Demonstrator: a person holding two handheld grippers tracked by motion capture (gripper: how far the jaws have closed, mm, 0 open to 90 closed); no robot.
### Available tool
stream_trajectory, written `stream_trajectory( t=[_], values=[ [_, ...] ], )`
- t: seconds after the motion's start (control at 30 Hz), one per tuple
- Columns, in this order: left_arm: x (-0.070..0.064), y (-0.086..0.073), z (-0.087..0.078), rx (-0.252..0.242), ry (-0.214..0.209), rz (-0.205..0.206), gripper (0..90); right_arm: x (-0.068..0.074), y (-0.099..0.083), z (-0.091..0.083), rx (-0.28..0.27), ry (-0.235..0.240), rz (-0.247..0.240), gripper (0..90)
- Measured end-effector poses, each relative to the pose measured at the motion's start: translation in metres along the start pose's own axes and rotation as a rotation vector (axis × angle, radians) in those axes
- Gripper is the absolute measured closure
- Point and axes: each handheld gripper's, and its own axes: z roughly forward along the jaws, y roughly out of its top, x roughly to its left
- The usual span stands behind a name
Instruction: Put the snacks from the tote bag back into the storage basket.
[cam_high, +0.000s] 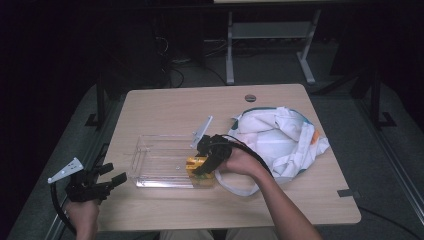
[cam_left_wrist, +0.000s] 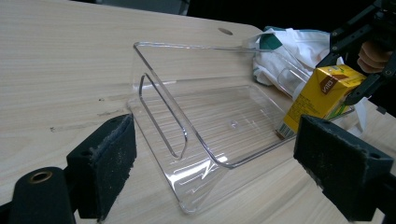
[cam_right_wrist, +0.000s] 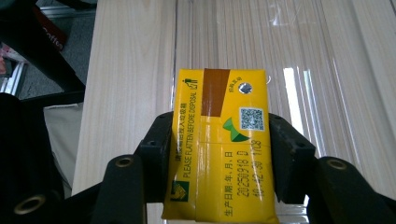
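Note:
A yellow drink carton (cam_high: 196, 164) (cam_left_wrist: 322, 95) (cam_right_wrist: 223, 140) stands at the near right corner of a clear plastic bin (cam_high: 165, 161) (cam_left_wrist: 205, 116) on the wooden table. My right gripper (cam_high: 205, 165) (cam_right_wrist: 219, 156) is shut on the carton, one jaw pressed on each side. My left gripper (cam_high: 107, 182) (cam_left_wrist: 215, 172) hovers open off the table's near left corner, its pads (cam_left_wrist: 109, 158) wide apart and holding nothing, pointed at the bin.
A crumpled white cloth bag (cam_high: 280, 140) (cam_left_wrist: 289, 51) lies to the right of the bin, its strap looping toward the front. A round cable hole (cam_high: 250, 98) sits near the far edge. Table legs and dark floor lie beyond.

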Motion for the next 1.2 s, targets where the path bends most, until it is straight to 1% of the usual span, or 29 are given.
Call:
stream_trajectory(
  t=[0.33, 0.57, 0.67, 0.83, 1.2],
  values=[
    [-0.0006, 0.0000, 0.0005, 0.000, -0.001, -0.002, 12.6, -0.0002, -0.0040, -0.0009, -0.001, 0.003, 0.007, 48.0],
    [-0.0007, 0.0000, 0.0008, 0.003, 0.000, -0.003, 12.7, -0.0007, -0.0059, -0.0018, 0.008, 0.013, 0.013, 47.9],
    [-0.0006, -0.0001, 0.0009, 0.004, 0.000, -0.003, 12.7, -0.0008, -0.0066, -0.0020, 0.007, 0.015, 0.009, 47.9],
    [-0.0008, -0.0001, 0.0009, 0.005, 0.000, -0.002, 12.7, -0.0001, -0.0063, -0.0026, 0.004, 0.023, 0.013, 47.8],
    [-0.0007, -0.0003, 0.0014, 0.007, 0.001, -0.003, 12.6, 0.0009, -0.0061, -0.0033, 0.000, 0.025, 0.015, 47.7]
  ],
)
